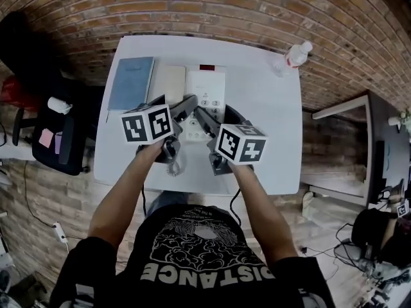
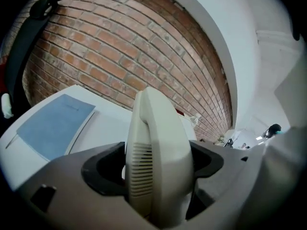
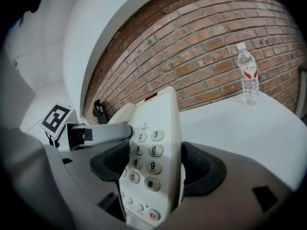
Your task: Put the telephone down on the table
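The white telephone (image 1: 206, 92) is at the middle of the white table (image 1: 270, 146), held between both grippers. My left gripper (image 1: 184, 110) is shut on its cream handset (image 2: 158, 152), which stands on edge between the jaws in the left gripper view. My right gripper (image 1: 207, 119) is shut on the telephone base (image 3: 153, 152), one jaw on each side of the keypad (image 3: 146, 157). In the right gripper view the left gripper (image 3: 98, 133) reaches in over the base's left side. I cannot tell whether the base touches the table.
A blue notebook (image 1: 131, 82) and a beige one (image 1: 167, 83) lie at the table's far left. A water bottle (image 1: 290, 58) stands at the far right corner. A brick wall runs behind. A black chair (image 1: 61, 136) is left of the table, another desk (image 1: 379, 146) right.
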`<action>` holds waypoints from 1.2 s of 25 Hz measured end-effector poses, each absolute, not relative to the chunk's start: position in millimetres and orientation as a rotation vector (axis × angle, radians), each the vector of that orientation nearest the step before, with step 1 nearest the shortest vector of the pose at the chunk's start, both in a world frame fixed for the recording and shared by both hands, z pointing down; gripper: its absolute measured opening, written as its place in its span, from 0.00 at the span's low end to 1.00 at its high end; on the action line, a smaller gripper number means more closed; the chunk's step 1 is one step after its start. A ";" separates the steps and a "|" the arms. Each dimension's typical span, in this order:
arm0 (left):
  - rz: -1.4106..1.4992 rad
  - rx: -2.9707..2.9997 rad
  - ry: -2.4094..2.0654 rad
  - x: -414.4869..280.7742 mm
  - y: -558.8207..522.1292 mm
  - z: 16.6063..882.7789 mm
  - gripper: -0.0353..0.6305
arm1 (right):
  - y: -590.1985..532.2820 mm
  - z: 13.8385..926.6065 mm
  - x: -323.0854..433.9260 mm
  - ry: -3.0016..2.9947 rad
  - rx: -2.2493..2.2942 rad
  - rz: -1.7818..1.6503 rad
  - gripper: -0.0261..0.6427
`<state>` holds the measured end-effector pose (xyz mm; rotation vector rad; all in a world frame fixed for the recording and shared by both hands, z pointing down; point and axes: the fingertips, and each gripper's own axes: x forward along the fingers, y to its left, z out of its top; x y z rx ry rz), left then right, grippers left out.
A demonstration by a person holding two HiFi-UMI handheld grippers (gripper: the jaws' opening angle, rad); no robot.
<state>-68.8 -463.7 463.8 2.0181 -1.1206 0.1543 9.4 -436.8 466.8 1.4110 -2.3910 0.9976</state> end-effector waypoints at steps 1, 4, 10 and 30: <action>0.166 2.011 -1.103 -67.4 -471.3 470.4 0.65 | -443.5 472.7 10.6 -2.371 1.422 1.012 0.53; 0.194 1.984 -1.058 -64.3 -491.4 490.0 0.65 | -461.3 490.3 13.1 -2.317 1.447 1.053 0.54; 0.233 1.929 -0.985 -59.9 -521.1 521.6 0.65 | -487.5 522.1 16.8 -2.233 1.465 1.143 0.53; 0.278 1.894 -0.971 -66.9 -545.7 566.0 0.65 | -511.8 571.7 9.2 -2.169 1.445 1.266 0.54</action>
